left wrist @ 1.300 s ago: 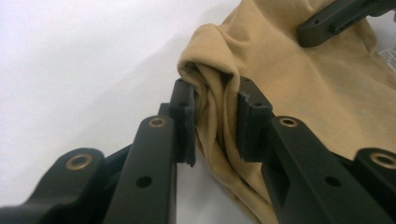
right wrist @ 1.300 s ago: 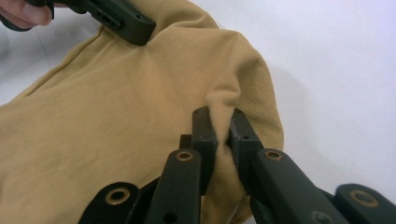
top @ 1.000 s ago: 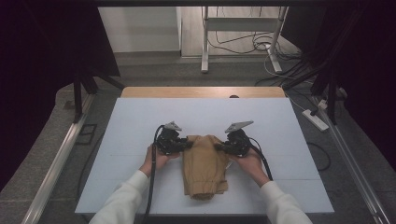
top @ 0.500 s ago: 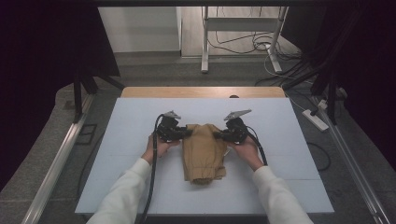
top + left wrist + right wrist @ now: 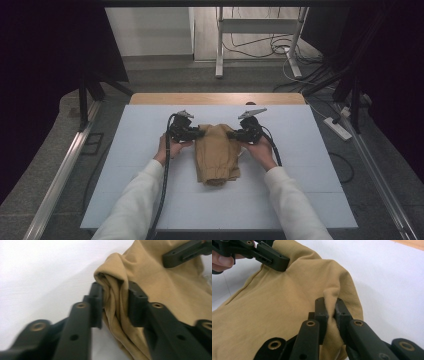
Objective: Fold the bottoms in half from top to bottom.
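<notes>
The tan garment (image 5: 216,154) lies folded on the white table (image 5: 310,190), near its middle, one short end toward the person. The left gripper (image 5: 194,133) sits at the garment's far left corner, the right gripper (image 5: 236,135) at its far right corner. On the left, a bunched fold stands between the fingers (image 5: 136,303), whose jaws have just been opening, cloth touching both pads. On the right, the fingers (image 5: 322,312) pinch a thin ridge of fabric tight.
</notes>
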A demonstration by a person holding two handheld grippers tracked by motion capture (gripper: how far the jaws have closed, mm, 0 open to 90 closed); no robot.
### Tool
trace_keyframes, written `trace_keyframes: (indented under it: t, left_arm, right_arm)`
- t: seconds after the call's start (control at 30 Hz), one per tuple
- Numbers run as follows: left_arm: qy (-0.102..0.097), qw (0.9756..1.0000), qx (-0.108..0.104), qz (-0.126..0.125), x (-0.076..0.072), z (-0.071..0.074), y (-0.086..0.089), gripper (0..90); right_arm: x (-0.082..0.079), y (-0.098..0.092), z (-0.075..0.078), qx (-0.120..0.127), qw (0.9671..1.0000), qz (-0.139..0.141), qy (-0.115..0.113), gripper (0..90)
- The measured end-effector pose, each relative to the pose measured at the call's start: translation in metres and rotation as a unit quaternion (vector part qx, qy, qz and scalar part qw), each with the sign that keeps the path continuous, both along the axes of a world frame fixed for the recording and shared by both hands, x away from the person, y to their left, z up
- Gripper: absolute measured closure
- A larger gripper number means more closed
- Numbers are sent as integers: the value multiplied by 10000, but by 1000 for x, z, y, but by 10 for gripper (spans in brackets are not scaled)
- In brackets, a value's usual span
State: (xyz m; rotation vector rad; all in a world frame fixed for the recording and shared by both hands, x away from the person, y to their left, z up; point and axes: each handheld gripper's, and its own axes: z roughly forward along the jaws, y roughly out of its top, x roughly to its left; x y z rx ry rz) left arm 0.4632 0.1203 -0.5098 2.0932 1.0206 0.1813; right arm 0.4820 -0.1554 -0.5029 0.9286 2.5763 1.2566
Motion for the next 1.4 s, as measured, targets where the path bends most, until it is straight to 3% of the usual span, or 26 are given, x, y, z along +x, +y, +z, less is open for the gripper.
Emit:
trace_keyframes:
  t: [0.03, 0.1, 0.2, 0.3, 0.63, 1.0, 1.4]
  left_arm:
    - [-2, 10000, 67, 30, 1, 0, -1, 504]
    - [7, 9996, 213, 172, 0, 0, -1, 320]
    - [76, 9997, 125, 210, -2, 2, 5, 262]
    - [76, 9998, 74, 195, -7, 6, 9, 243]
    - [5, 10000, -4, 48, -29, 16, 20, 243]
    - [16, 10000, 20, -45, -40, 15, 23, 242]
    - [15, 9999, -35, -105, -76, 9, 35, 236]
  right_arm:
    - [0, 1, 0, -118, 9998, -98, -96, 689]
    - [-1, 2, 1, -377, 9976, -416, -405, 469]
    - [0, -7, 7, -241, 9961, -710, -459, 384]
    - [-1, -17, 13, -47, 9962, -791, -361, 379]
    - [-15, -22, 19, 50, 9988, -453, -177, 379]
    - [-30, -30, 19, 42, 9996, -254, -136, 357]
    - [-62, -38, 16, -62, 9998, -65, -167, 340]
